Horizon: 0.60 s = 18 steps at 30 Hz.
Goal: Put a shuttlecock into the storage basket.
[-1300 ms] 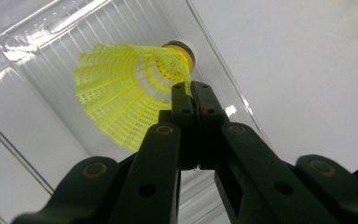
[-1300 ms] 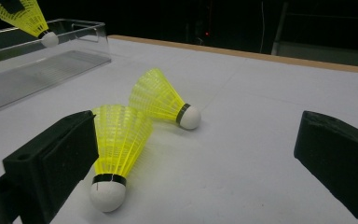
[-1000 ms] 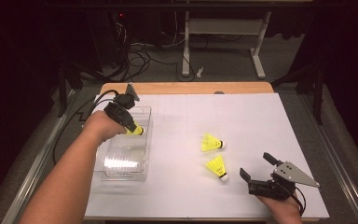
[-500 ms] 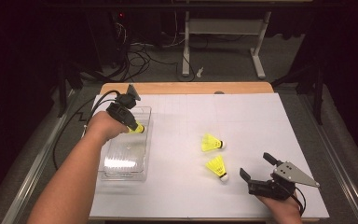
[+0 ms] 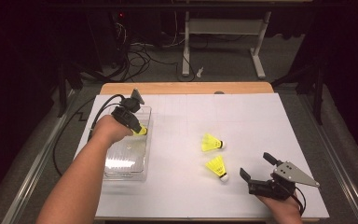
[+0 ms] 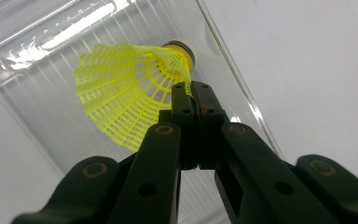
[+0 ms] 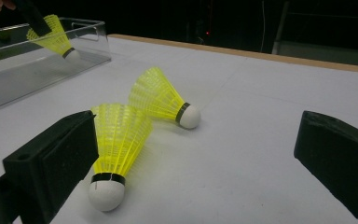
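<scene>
Left gripper (image 6: 192, 93), jaws pinched together on the skirt of a yellow shuttlecock (image 6: 126, 93), holding it over the far end of the clear plastic bin (image 5: 121, 161); its cork tip partly hidden behind the skirt. Right gripper (image 7: 196, 163), jaws wide apart and empty, resting on the white table (image 5: 261, 121) near two loose shuttlecocks (image 5: 212, 143) (image 5: 216, 167); the nearer one's skirt partly masked by a jaw in the right gripper view.
</scene>
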Motion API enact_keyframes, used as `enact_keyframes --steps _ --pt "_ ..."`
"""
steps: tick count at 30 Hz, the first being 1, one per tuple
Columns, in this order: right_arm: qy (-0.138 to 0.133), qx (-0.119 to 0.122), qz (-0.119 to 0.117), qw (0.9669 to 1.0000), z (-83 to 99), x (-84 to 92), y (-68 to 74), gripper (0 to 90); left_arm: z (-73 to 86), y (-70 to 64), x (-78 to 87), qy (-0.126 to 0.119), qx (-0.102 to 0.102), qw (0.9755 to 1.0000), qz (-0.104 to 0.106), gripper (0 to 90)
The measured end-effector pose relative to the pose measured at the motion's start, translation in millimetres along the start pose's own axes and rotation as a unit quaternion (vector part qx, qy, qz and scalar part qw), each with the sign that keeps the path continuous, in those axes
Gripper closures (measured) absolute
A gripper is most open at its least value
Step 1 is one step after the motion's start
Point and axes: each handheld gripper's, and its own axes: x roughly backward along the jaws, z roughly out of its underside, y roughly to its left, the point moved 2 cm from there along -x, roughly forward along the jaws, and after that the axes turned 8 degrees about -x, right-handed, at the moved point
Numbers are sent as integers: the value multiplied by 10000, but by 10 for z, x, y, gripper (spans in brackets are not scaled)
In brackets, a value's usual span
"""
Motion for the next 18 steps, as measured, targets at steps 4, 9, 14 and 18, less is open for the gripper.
enact_keyframes --steps 4,9,14,18 --pt "5 9 8 10000 1 -3 0 2 14 -20 -22 3 -5 10000 -8 891" --pt "7 13 10 10000 2 -4 0 2 31 -48 -89 -209 167 9996 -88 891" --pt "9 16 4 10000 1 -4 2 2 106 -33 -99 110 -12 9999 71 890" --pt "11 23 11 10000 1 -8 4 2 144 7 -73 345 -304 9989 135 890"
